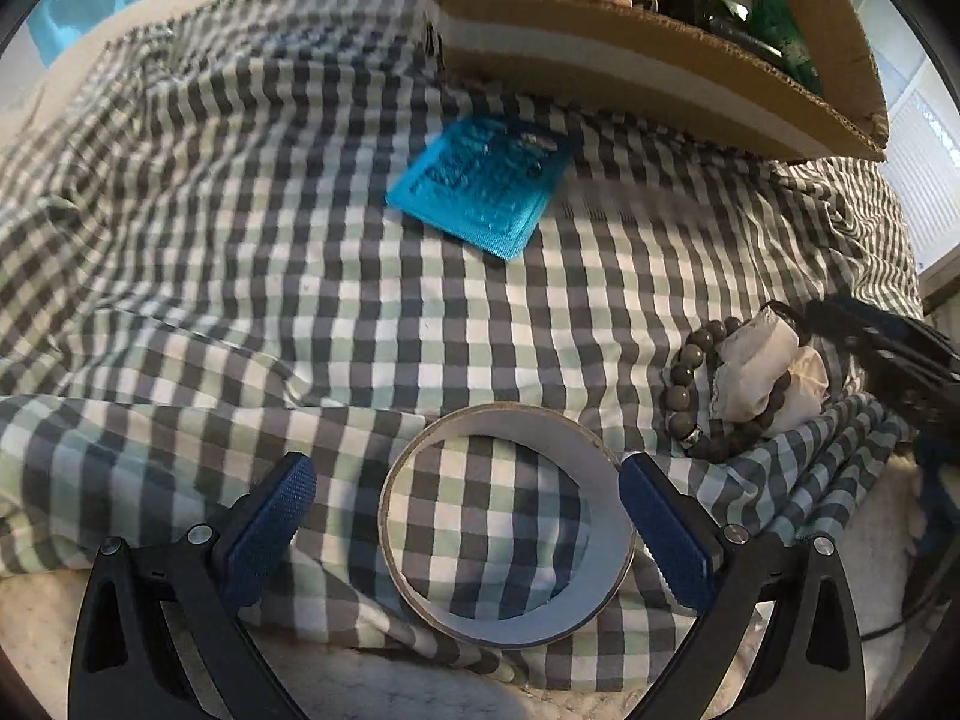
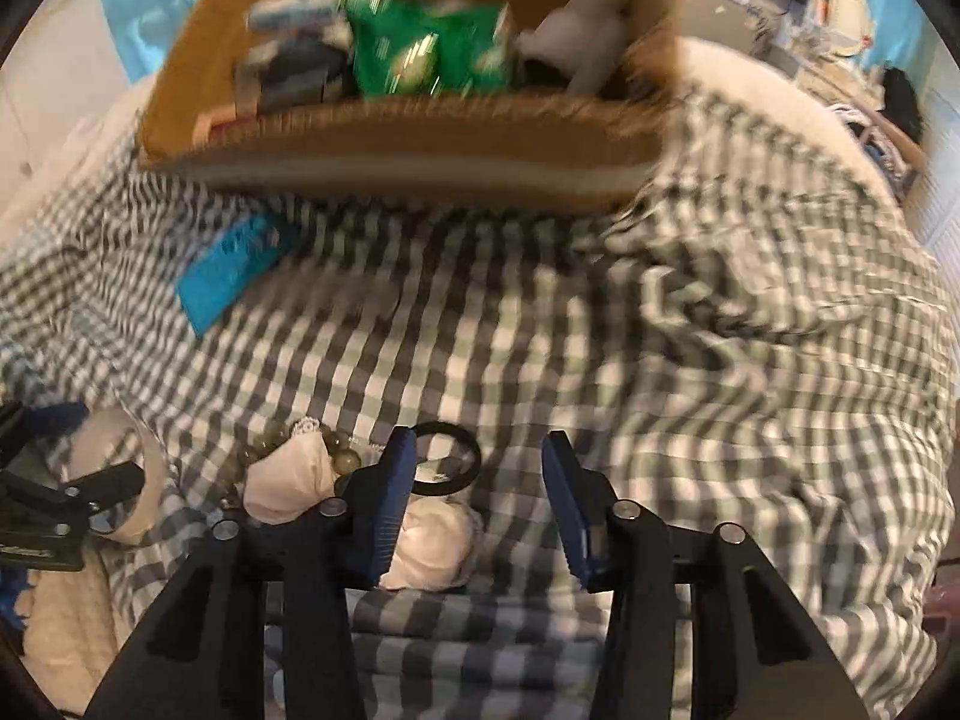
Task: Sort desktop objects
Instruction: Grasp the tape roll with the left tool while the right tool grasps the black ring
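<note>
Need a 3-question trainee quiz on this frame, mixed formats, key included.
1. True or false: the left gripper stands open around the white tape ring.
2. The brown bead bracelet circles: A) blue calculator B) white cloth bundle C) green packet
3. Fill in: the blue calculator lies on the checked cloth in front of the ____.

Key: 1 true; 2 B; 3 cardboard box.
</note>
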